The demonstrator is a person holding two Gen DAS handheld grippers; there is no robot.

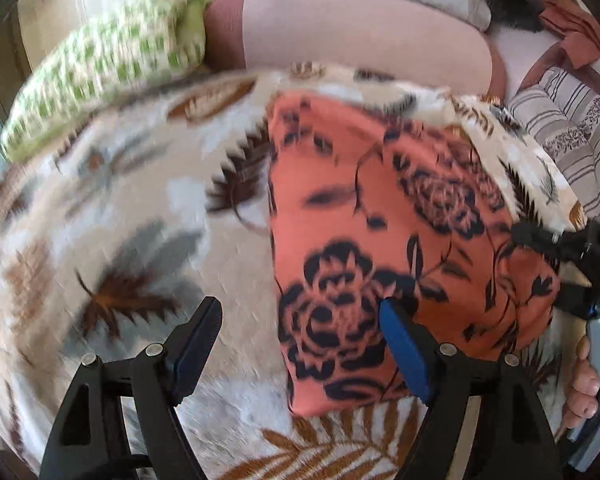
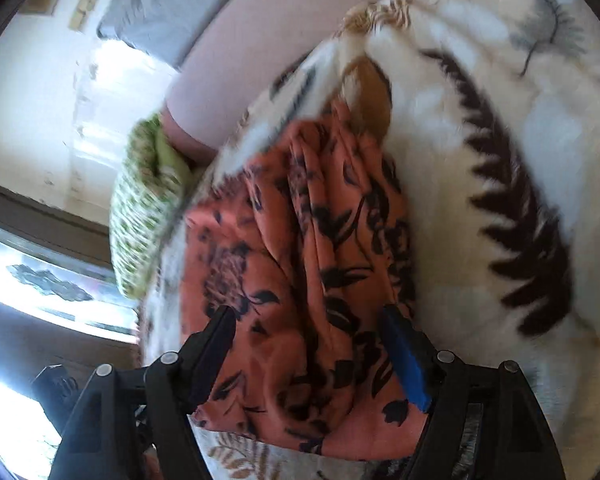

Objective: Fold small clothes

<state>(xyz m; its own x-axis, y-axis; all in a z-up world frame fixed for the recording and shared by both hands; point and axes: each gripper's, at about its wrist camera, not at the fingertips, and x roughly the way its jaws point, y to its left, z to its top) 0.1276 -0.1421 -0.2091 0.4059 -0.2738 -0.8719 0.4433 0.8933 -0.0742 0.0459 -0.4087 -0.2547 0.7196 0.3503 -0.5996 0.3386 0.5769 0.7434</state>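
The coral floral garment (image 1: 400,240) is lying on the leaf-patterned blanket (image 1: 140,208), folded into a narrow strip, wrinkled along its right side in the right wrist view. To finish this fold well, both tongs should be pinching only the near edge's top layers — not the blanket beneath — and carrying it over evenly. The left tongs (image 1: 300,344) are standing released, pointing steeply down; the right pad is over the cloth's left edge, the other over bare blanket. The right tongs (image 2: 310,352) are gaping too, angled lower, with the garment's near end between the jaws but, apparently, not pressed. A hand (image 1: 584,380) is gripping the right handle.
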